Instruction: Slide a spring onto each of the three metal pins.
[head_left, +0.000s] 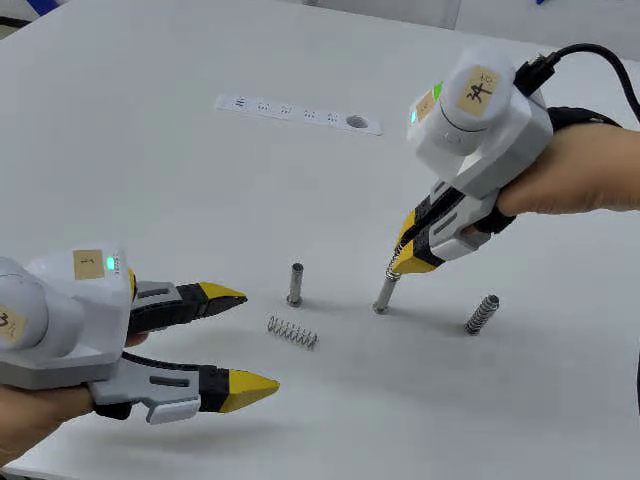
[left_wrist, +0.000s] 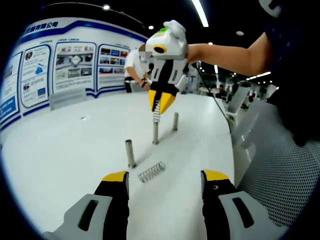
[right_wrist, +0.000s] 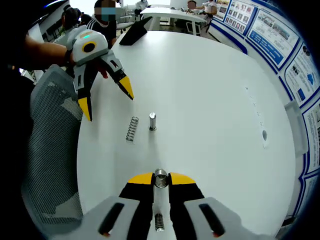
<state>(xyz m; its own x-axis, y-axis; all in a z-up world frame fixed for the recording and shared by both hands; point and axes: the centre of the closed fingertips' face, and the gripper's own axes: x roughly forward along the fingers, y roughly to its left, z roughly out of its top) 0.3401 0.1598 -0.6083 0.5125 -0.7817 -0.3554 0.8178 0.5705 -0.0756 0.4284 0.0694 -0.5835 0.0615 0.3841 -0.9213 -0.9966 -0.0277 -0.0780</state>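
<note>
One pin (head_left: 482, 313) sprung, right of middle pin (head_left: 384, 295). Right hand-held gripper (head_left: 398, 266) clamps spring (right_wrist: 160, 177) over middle pin; left hand-held gripper (head_left: 260, 338) jaws apart. Bare pin (head_left: 296, 283), loose spring (head_left: 292, 332) remain.

The left gripper (left_wrist: 165, 176) hangs with jaws wide apart over the white table (left_wrist: 75, 145). Near it lies a loose spring (left_wrist: 152, 171), with a bare pin (left_wrist: 130, 153) just left. Farther off, the right gripper (left_wrist: 162, 106) pinches a second spring (left_wrist: 156, 116) over the middle pin (left_wrist: 156, 134).
</note>
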